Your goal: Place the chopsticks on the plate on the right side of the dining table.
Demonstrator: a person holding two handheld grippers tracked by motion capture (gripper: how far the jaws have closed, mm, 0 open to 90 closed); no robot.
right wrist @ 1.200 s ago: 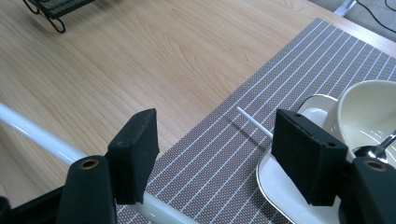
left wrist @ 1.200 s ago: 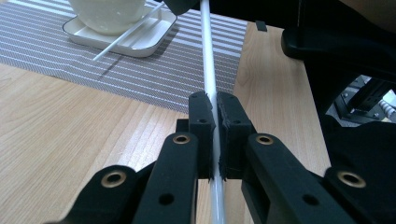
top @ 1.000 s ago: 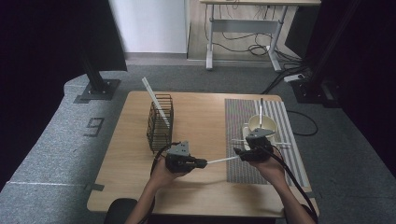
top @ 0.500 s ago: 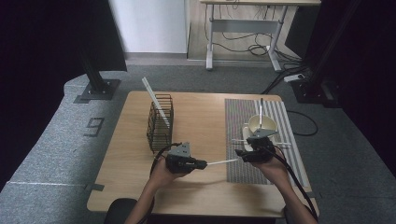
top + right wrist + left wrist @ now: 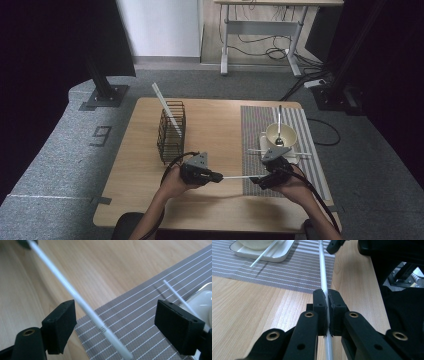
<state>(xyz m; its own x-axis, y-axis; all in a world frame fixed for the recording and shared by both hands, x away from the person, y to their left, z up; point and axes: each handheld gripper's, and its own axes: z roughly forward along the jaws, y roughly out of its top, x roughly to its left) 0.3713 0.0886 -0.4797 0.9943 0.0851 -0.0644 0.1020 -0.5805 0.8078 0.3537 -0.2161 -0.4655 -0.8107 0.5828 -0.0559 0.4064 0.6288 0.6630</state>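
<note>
On the table, the chopstick's far end is cut off.

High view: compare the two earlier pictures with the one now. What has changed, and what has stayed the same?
The right gripper has just been opening its jaws; the chopstick lies between them, untouched. The left gripper stays clamped on it. Both hands, the basket and the bowl kept their places.

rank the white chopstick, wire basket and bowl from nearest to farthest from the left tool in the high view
1. White chopstick: clamped in the left tool, running toward the right tool.
2. Wire basket: just beyond it on bare wood, to the left.
3. Bowl: across on the striped mat, far right.
</note>
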